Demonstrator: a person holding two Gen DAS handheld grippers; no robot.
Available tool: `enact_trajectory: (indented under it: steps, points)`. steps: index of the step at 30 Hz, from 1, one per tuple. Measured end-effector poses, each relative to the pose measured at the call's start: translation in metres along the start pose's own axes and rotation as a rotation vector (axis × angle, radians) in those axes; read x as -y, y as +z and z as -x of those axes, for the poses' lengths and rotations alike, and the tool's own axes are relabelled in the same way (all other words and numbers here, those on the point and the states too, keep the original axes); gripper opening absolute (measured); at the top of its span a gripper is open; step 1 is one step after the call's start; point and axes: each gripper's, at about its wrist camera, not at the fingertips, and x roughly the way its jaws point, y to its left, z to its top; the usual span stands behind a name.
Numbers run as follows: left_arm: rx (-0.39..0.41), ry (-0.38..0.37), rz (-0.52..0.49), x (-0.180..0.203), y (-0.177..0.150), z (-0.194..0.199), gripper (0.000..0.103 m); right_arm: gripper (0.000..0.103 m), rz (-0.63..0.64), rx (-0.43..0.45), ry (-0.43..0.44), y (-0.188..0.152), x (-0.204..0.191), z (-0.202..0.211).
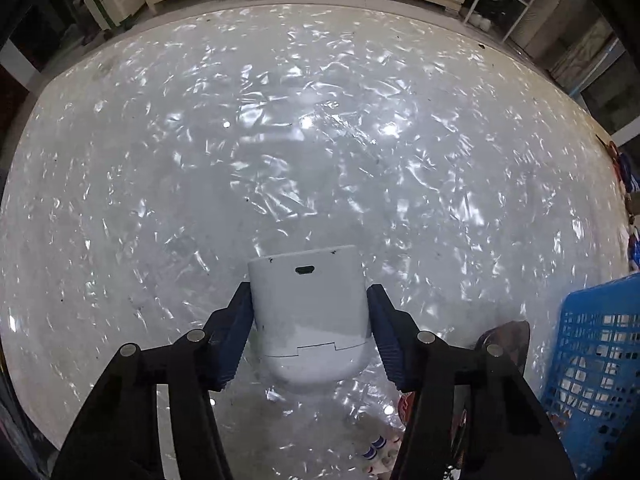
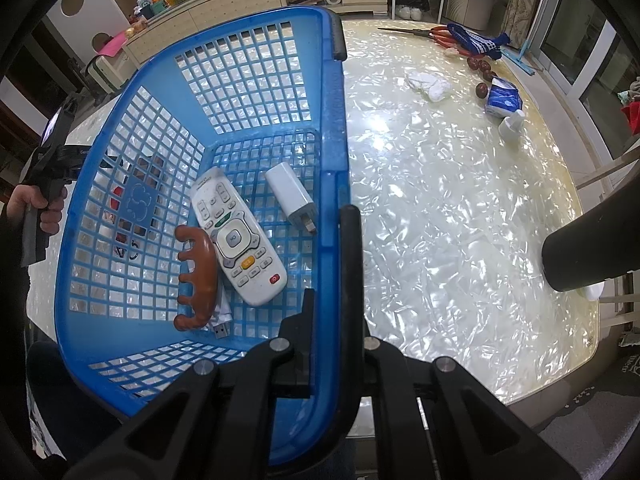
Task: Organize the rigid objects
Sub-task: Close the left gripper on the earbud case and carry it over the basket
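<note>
My left gripper is shut on a white earbud case, hinge and charging port facing me, held above the pearly table. The blue basket is at its right. My right gripper is shut on the blue basket's right rim, by the black handle. Inside the basket lie a white remote, a white charger plug, a brown wooden massager and a USB stick. The left gripper's handle shows beyond the basket's left side.
On the far right of the table lie scissors, a blue knit item, crumpled tissue, dark dates, a tissue pack and a small white bottle. A black cylinder stands at the right edge.
</note>
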Motion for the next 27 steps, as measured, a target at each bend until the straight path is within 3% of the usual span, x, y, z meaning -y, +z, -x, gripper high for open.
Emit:
enact_trajectory:
  steps: [7,14,24,27]
  points:
    - [0.033,-0.052,-0.067,0.004,-0.016,0.015,0.06,0.005,-0.003,-0.011,-0.018,0.0,-0.001,0.0]
    - [0.112,-0.079,-0.18,0.0,-0.042,0.062,0.06,0.006,-0.007,-0.016,-0.035,-0.002,-0.003,0.0]
    - [0.32,-0.175,-0.483,0.028,-0.083,0.159,0.06,0.005,-0.008,-0.016,-0.033,-0.002,-0.002,0.0]
    - [0.398,-0.215,-0.634,0.048,-0.105,0.185,0.06,0.006,-0.008,-0.016,-0.031,-0.002,-0.002,0.0]
